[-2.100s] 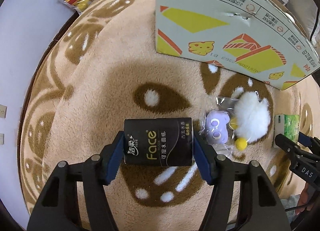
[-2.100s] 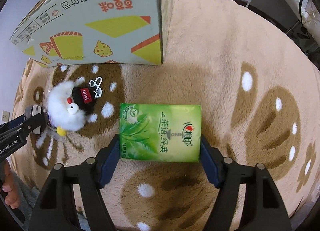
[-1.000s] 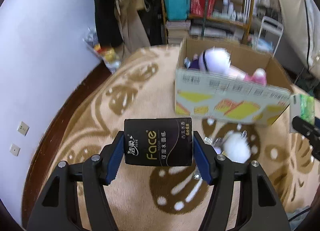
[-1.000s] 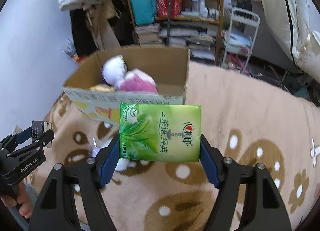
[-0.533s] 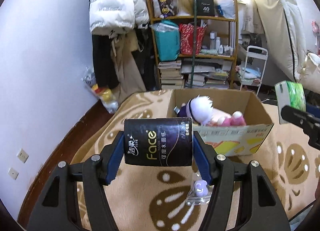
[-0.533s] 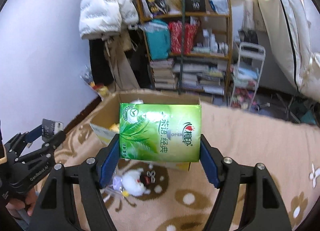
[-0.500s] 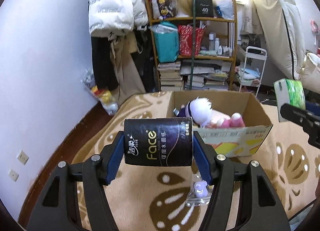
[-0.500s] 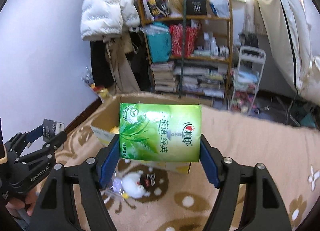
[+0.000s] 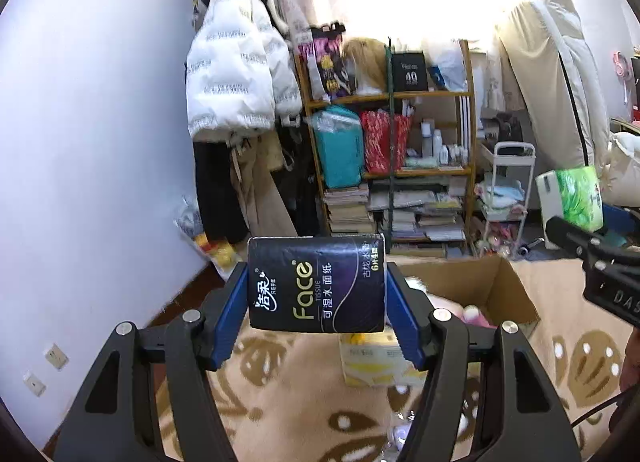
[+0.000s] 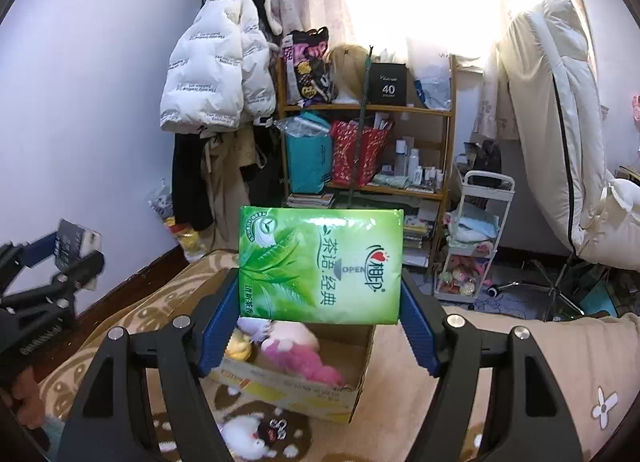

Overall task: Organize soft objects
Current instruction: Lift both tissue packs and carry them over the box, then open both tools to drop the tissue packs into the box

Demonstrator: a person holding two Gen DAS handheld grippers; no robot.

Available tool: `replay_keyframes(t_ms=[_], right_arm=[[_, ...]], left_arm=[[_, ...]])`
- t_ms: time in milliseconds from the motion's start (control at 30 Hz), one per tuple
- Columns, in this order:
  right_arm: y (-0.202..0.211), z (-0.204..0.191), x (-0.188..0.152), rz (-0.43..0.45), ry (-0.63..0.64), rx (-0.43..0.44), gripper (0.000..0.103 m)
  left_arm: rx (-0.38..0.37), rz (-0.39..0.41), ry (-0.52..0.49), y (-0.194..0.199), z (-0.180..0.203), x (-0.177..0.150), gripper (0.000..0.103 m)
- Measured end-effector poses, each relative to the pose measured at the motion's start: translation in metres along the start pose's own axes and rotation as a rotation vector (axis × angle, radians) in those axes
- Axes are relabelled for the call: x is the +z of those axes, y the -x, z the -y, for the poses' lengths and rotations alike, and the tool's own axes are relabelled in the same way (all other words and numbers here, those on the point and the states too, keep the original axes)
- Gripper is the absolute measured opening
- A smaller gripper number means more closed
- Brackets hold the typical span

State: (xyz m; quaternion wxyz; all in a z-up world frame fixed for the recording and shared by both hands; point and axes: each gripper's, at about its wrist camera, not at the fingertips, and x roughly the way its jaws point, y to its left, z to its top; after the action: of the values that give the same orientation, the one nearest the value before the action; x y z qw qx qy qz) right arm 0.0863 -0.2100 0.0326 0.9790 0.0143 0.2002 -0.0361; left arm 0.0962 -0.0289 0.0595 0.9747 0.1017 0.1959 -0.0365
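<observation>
My left gripper [image 9: 316,322] is shut on a black "Face" tissue pack [image 9: 316,286], held high in the air. My right gripper [image 10: 320,318] is shut on a green tissue pack [image 10: 320,266], also raised; it shows at the right of the left wrist view [image 9: 570,198]. An open cardboard box [image 10: 304,390] stands on the beige carpet below and ahead, holding a pink plush [image 10: 300,354] and a yellow plush [image 10: 238,344]. A white fluffy plush [image 10: 244,436] lies on the carpet in front of the box.
The beige patterned carpet [image 10: 500,402] covers the floor. A wooden shelf [image 10: 372,150] full of books and bags stands behind the box, a white rolling cart [image 10: 476,238] to its right. A white jacket [image 10: 212,74] hangs on the wall.
Both grippers have lifted their tissue packs up from the carpet and tilted level. The view now faces the room, with the box lower in both views.
</observation>
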Motion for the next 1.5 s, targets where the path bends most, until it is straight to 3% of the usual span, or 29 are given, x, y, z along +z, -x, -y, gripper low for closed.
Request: replay_keyframes(t_ms=[167,433,767,1067,1500], right_arm=[[-0.005,0.005,0.005,0.049,0.001,-0.015,0.078],[-0.022,0.017,-0.001,0.033,-0.041,-0.005,0.078],[-0.052,0.021,-0.023,-0.064,-0.063,0.013,0.078],[-0.077,0.028,-0.040,-0.149,-0.090,0.020,0.078],[-0.091,0.031,-0.052,-0.215,-0.087,0.027,0.078]], left_arm=[[0.023,0.056,-0.034,-0.002,0.004,0.014,0.064],[0.010,0.062,-0.019,-0.024,0.010,0.009,0.064],[-0.084,0.007,0.007,-0.057,0.023,-0.012,0.064],[-0.117,-0.062,-0.013,-0.090,0.035,-0.027,0.065],[-0.168,-0.146,0.042,-0.111,0.032,-0.043,0.065]])
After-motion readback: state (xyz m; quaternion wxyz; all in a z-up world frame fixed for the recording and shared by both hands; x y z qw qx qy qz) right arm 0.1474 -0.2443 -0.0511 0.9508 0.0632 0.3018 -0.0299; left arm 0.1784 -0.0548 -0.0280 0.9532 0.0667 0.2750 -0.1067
